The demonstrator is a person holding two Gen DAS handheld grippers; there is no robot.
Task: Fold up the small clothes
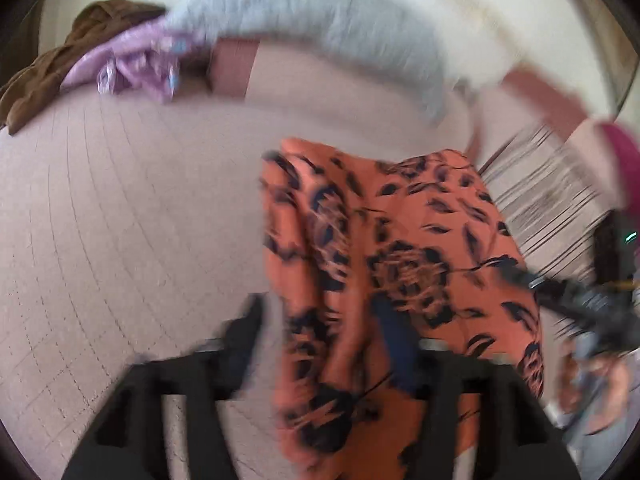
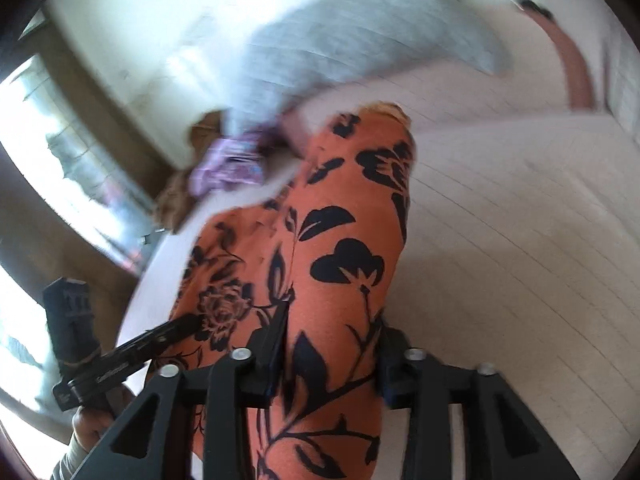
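An orange garment with a black flower print (image 1: 400,248) hangs in folds above the pale pink quilted bed (image 1: 120,220). My left gripper (image 1: 320,320) has the cloth lying between its fingers; the view is blurred and I cannot tell if it grips. The right gripper (image 1: 576,300) reaches the cloth's right edge. In the right wrist view the garment (image 2: 340,248) passes between the fingers of my right gripper (image 2: 332,328), which look spread around it. The left gripper (image 2: 176,332) holds the cloth's left edge.
A grey pillow (image 1: 320,28) lies at the bed's head, also in the right wrist view (image 2: 340,40). A lilac garment (image 1: 132,64) and a brown one (image 1: 52,72) lie far left. A striped cloth (image 1: 552,184) lies to the right. A window (image 2: 60,152) is beyond the bed.
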